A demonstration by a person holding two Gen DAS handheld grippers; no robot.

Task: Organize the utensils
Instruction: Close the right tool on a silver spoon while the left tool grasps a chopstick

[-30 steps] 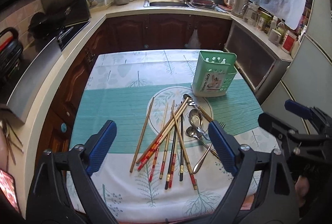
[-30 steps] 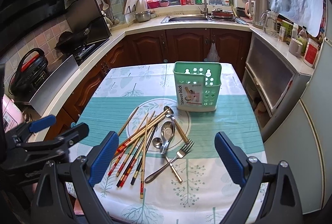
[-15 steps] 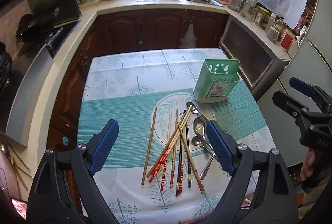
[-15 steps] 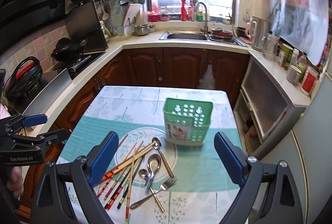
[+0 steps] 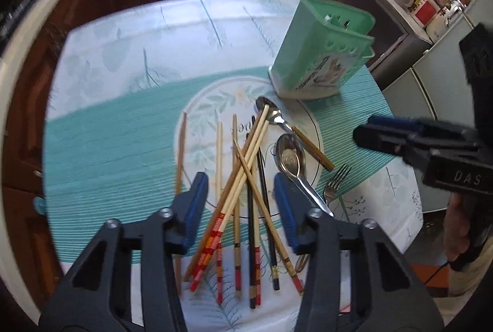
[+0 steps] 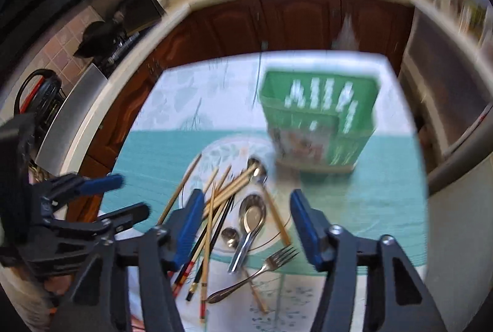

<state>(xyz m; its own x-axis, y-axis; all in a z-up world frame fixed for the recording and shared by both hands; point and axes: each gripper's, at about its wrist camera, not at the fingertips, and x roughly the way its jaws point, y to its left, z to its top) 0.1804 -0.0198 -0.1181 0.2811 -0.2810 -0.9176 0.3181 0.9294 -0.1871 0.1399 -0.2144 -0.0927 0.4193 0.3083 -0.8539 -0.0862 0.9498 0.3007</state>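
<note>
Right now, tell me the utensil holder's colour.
Mint green utensil holder, sharpest in the left wrist view.

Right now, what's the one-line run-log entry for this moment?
left gripper: closing over chopsticks, nothing gripped | right gripper: closing above spoons, empty | holder: empty

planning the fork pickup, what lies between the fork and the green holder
In the left wrist view, the wooden-handled metal spoon lies between the steel fork and the green perforated plastic holder; then bare teal tablecloth.
</note>
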